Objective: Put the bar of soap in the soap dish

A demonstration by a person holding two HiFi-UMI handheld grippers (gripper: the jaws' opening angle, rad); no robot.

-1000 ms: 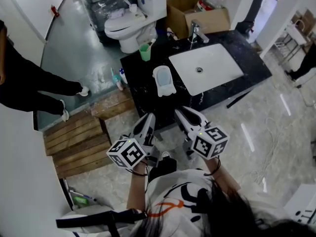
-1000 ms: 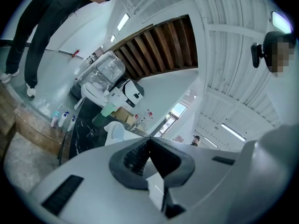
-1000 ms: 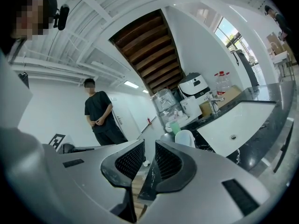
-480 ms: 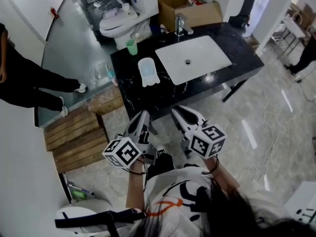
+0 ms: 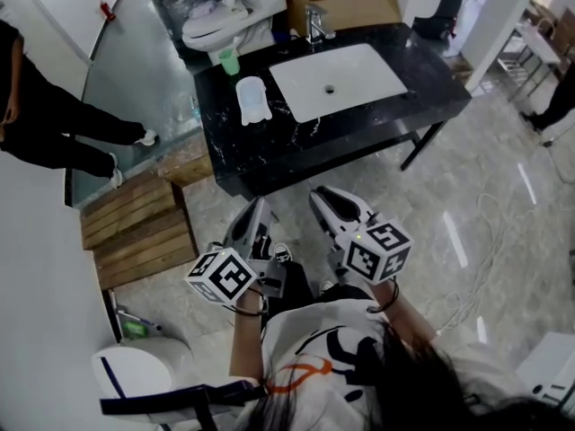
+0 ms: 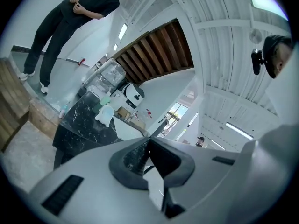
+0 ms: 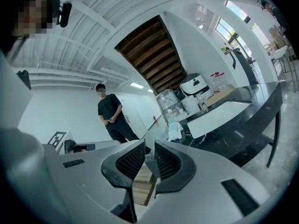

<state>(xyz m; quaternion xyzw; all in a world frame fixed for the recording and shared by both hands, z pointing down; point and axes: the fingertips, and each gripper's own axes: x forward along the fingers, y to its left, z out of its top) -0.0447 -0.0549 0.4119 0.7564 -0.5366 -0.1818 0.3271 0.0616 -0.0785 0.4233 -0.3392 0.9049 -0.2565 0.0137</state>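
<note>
Across the floor, the black vanity counter sits farther from you than a second ago: you are backing off, left gripper closed on nothing, right gripper slightly parted and empty, so no bar of soap is carried. Your soap dish lies just left of the basin, long axis running back-to-front across that top. Whether the bar of soap lies inside is too small to tell.
</note>
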